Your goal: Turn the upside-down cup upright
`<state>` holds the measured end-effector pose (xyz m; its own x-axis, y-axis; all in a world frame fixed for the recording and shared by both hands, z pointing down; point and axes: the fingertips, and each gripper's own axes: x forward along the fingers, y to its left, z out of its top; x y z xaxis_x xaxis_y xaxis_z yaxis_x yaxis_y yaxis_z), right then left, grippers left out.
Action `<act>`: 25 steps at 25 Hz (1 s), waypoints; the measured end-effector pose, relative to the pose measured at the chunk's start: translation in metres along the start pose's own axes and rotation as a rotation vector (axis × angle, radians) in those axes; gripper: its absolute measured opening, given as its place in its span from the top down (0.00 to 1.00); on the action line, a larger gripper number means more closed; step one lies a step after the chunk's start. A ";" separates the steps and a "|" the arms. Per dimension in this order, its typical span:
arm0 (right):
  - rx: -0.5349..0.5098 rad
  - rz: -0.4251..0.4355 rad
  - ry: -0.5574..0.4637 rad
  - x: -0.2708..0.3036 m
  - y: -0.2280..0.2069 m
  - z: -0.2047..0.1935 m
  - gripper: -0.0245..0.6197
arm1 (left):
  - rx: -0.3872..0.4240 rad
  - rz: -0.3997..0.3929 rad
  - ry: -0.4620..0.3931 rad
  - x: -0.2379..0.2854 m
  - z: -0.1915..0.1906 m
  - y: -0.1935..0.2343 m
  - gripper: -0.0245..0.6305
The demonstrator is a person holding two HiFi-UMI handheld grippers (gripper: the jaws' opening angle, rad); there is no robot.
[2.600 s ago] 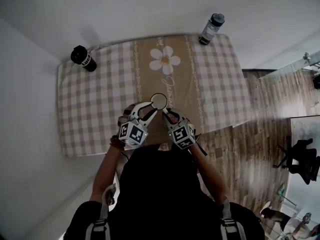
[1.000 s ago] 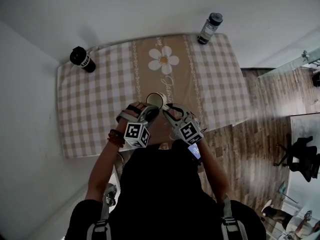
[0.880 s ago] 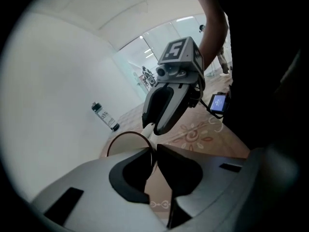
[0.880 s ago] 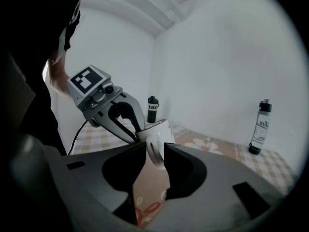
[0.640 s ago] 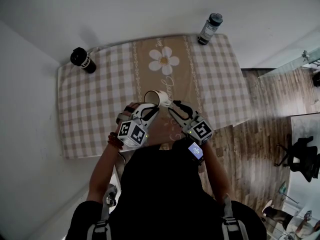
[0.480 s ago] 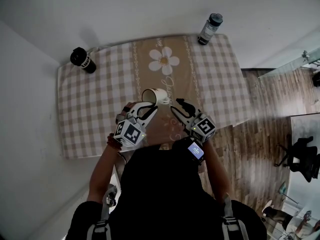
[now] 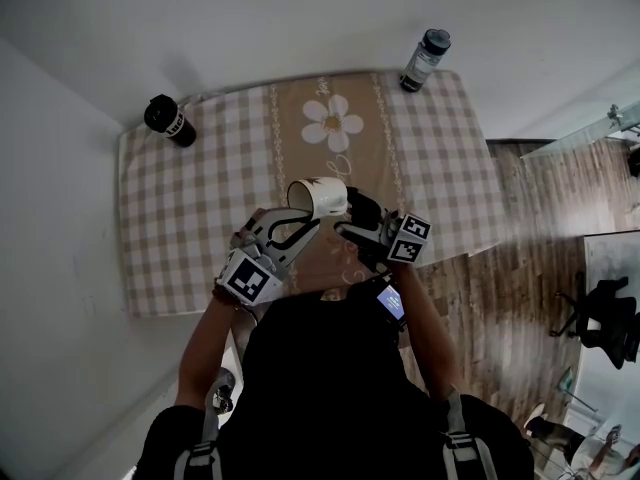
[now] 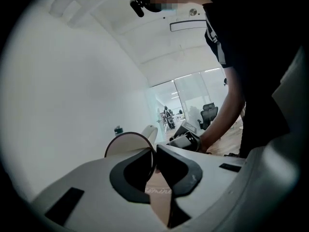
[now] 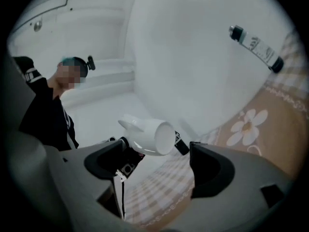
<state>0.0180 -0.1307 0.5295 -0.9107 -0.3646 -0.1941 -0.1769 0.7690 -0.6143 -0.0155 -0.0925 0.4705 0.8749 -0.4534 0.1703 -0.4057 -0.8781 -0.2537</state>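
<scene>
Checked cloth (image 7: 190,208) in beige and white covers the table, with a plain tan strip down its middle that carries a printed white daisy (image 7: 331,123). A glossy white cup (image 7: 320,196) hangs over that strip, nearer the person than the daisy, lifted off the cloth and tipped onto its side. Its round mouth faces the person's left and its flat base faces right.

The left gripper (image 7: 296,216) holds it from the near side. In its own view, the dark pads (image 8: 176,166) pinch the cup's (image 8: 128,144) thin wall at the rim, one pad inside and one outside.

The right gripper (image 7: 352,220) sits just beside the cup's base. In its own view, its jaws are spread wide with only cloth between them. The cup (image 9: 149,135) floats beyond the left jaw, its curved handle pointing away. It seems not to touch this gripper (image 9: 157,166), though the angle is poor.

Well beyond the cup, a squat black bottle (image 7: 168,120) stands at the far left corner. A slim clear bottle (image 7: 424,58) with a dark cap stands at the far right corner.
</scene>
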 end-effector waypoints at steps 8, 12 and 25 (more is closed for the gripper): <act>0.030 0.177 -0.032 0.018 0.018 0.008 0.40 | -0.037 -0.105 -0.061 -0.003 0.009 -0.011 0.89; 0.066 0.195 -0.090 0.021 0.022 0.015 0.40 | -0.070 -0.129 -0.097 -0.007 0.012 -0.009 0.89; 0.270 0.301 -0.381 0.033 0.041 0.047 0.37 | -0.120 -0.098 -0.176 -0.010 0.022 -0.011 0.89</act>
<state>-0.0016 -0.1361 0.4619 -0.6982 -0.3519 -0.6235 0.2181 0.7249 -0.6534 -0.0136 -0.0750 0.4510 0.9400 -0.3407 0.0175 -0.3359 -0.9333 -0.1271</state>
